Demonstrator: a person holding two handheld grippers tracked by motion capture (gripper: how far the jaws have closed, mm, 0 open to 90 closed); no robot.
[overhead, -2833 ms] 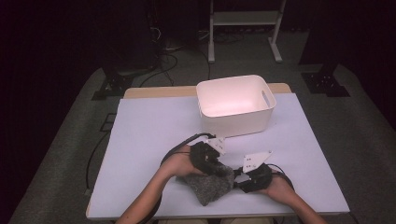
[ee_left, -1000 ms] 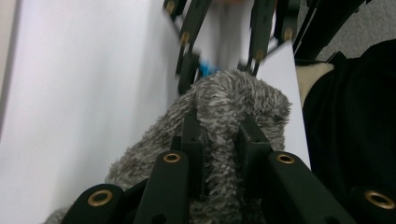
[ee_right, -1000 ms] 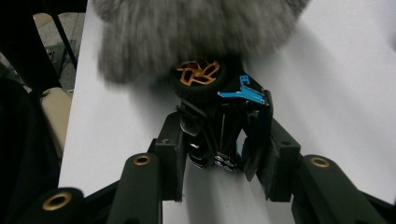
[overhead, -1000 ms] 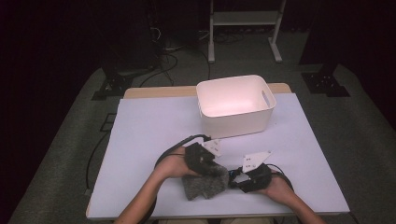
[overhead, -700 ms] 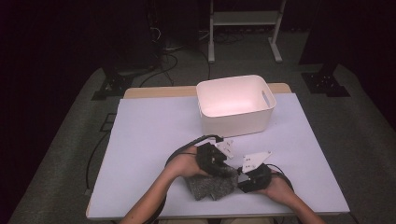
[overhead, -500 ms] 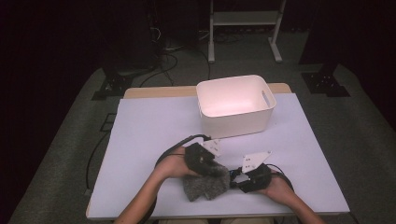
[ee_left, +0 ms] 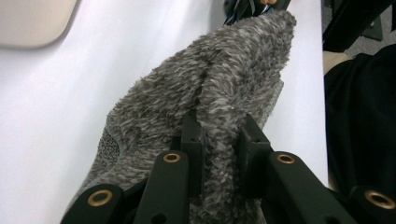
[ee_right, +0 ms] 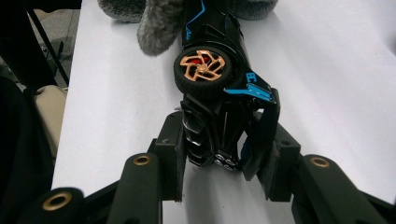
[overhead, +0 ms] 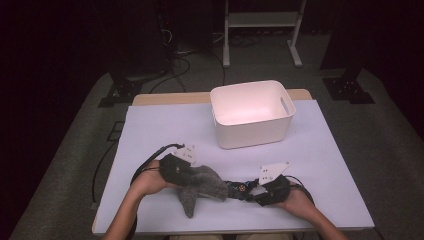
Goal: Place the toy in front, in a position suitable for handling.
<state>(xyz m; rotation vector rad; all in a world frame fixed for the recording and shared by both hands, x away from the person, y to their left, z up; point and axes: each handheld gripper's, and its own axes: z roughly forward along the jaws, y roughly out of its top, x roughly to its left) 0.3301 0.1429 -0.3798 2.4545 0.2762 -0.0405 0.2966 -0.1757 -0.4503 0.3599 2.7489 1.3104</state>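
A grey fuzzy cloth (overhead: 206, 183) lies on the white table (overhead: 165, 130) near its front edge. My left gripper (overhead: 192, 176) is shut on a raised fold of it; in the left gripper view the jaws (ee_left: 219, 140) pinch the cloth (ee_left: 210, 88). To the right, my right gripper (overhead: 253, 192) points left and is shut on the rear of a black toy car (overhead: 239, 188) with blue trim. In the right gripper view the car (ee_right: 210, 70) lies on its side, a copper-coloured wheel up. Its far end is under the cloth (ee_right: 159, 18).
A white plastic bin (overhead: 251, 112) stands behind the hands, right of the table's middle, and looks empty. Its corner (ee_left: 32, 21) appears in the left gripper view. Cables trail from both grippers. Dark floor and stands surround the table.
My left gripper has pulled left with the cloth, stretching it away from the car. The right gripper and the car have stayed put.
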